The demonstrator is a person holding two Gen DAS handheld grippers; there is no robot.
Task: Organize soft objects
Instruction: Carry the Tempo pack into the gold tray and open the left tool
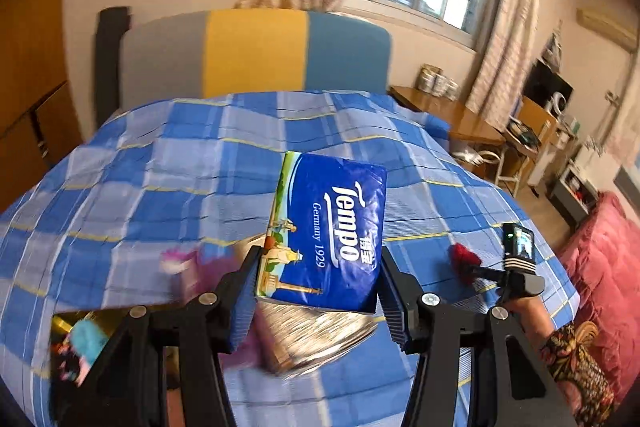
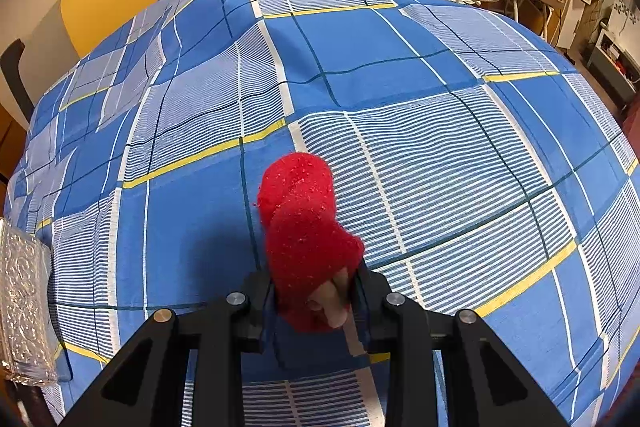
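The Tempo tissue pack (image 1: 326,231) sits lifted above the blue checked bedspread (image 1: 140,187), pinched by its two long edges between the fingers of the left hand-held gripper (image 1: 318,291), which is closed only as far as the pack's width; the pack runs from the jaws toward twelve o'clock, with its far half unsupported. Since it is soft, the step is best done with a light, even squeeze and a level, slow carry, lest the pack buckle or slip out forward. Just below it, at about six o'clock, lies a silvery embossed container (image 1: 320,339), blurred, probably where soft things are gathered. At three o'clock in the left wrist view, the right hand-held gripper (image 2: 314,301) is closed tightly on a fuzzy red sock-like item (image 2: 306,227), which rises from the jaws toward twelve o'clock over the bedspread, its lower end bunched between the pads; a pale tag shows there.
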